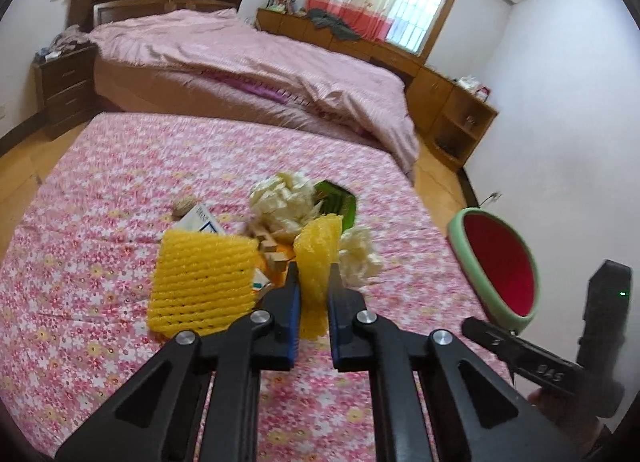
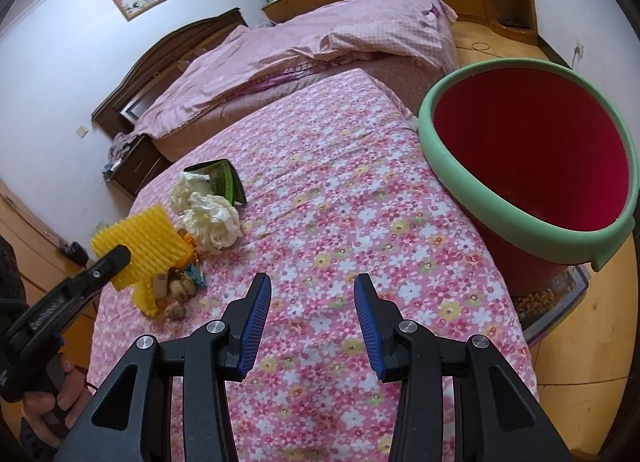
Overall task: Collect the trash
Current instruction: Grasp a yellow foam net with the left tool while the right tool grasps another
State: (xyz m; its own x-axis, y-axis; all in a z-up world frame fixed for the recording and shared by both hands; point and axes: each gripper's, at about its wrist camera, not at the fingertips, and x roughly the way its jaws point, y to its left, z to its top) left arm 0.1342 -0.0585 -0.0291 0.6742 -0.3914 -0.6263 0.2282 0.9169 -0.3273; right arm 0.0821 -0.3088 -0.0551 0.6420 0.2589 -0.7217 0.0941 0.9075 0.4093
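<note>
Foam netting [image 1: 316, 262], yellow, sits at frame centre, pinched by the left gripper [image 1: 314, 274] above the floral mattress [image 1: 120, 181]. Judged light, soft and compressible: grip mid-body. Right gripper [image 2: 312, 294] is spread, holding nothing. Bin [image 2: 440, 149] stands at right.

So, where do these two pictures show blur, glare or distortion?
Left wrist view: the window is overexposed, the bin slightly motion-blurred, the room's lines bent by the fisheye. Right wrist view: sharper, with the bin's rim stretched near the edge and dark corners.
</note>
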